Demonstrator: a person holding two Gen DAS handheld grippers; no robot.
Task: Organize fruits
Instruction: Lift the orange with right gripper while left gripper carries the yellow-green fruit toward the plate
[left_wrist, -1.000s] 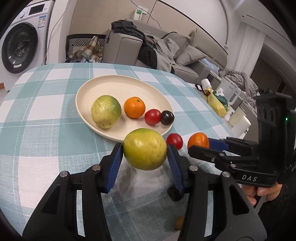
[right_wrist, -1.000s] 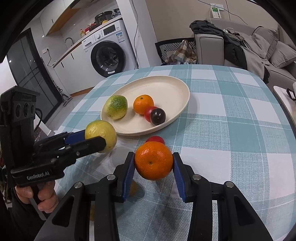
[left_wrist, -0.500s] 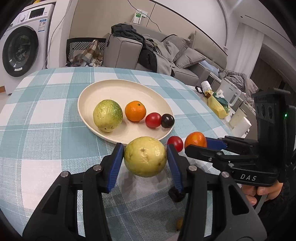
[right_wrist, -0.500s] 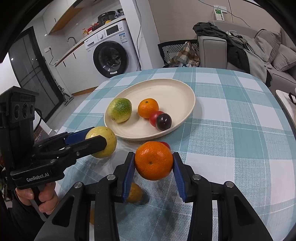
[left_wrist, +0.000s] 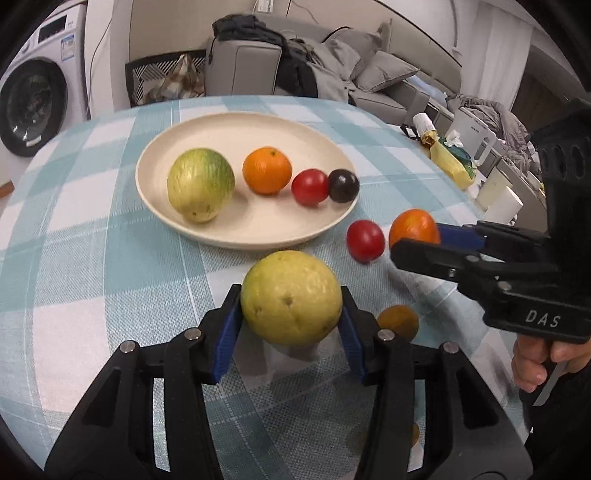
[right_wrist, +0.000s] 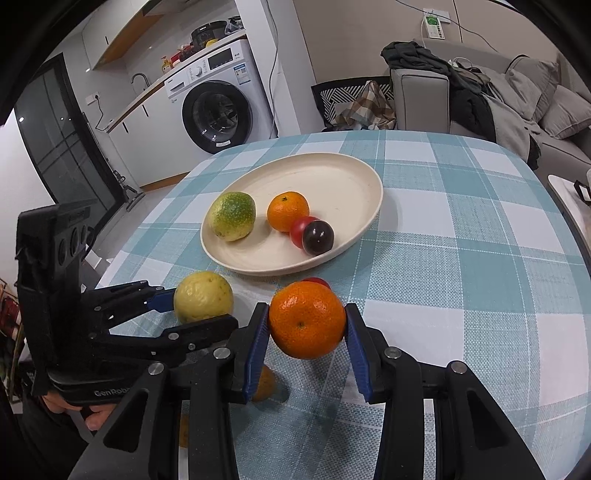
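Fruit in both tongs, each piece held clear of the checked cloth on the desk (left_wrist: 92, 258). Left tongs (left_wrist: 291, 315) pinch a yellow guava (left_wrist: 291, 297) between blue pads, one pad on each flank; a shadow lies on the cloth below it. Right tongs (right_wrist: 306, 330) pinch an orange mandarin (right_wrist: 306, 319) the same way, pads pressed to its sides. From the right wrist view, the left tongs (right_wrist: 195, 306) come in from the left with the guava (right_wrist: 203, 301) just beside the mandarin. From the left wrist view, the right tongs (left_wrist: 424, 236) reach in from the right, the mandarin (left_wrist: 412, 227) showing at their tips. Ahead of both tongs sits a cream plate (left_wrist: 240, 125) carrying a green-yellow guava (left_wrist: 201, 184), a second mandarin (left_wrist: 266, 170), a red tomato (left_wrist: 309, 186) and a dark plum (left_wrist: 344, 185); the tomato and plum touch, lined up toward the plate's right edge. Between the plate's near rim and the right tongs lies a loose red tomato (left_wrist: 365, 240) on the cloth, mostly hidden behind the held mandarin in the right wrist view. Below and between the two tongs, a small brownish-orange fruit (left_wrist: 398, 321) rests on the cloth, partly hidden by the left tongs' right finger. Beyond the desk: washing machine (right_wrist: 218, 107), grey sofa (right_wrist: 480, 96) with dark clothing piled on it.
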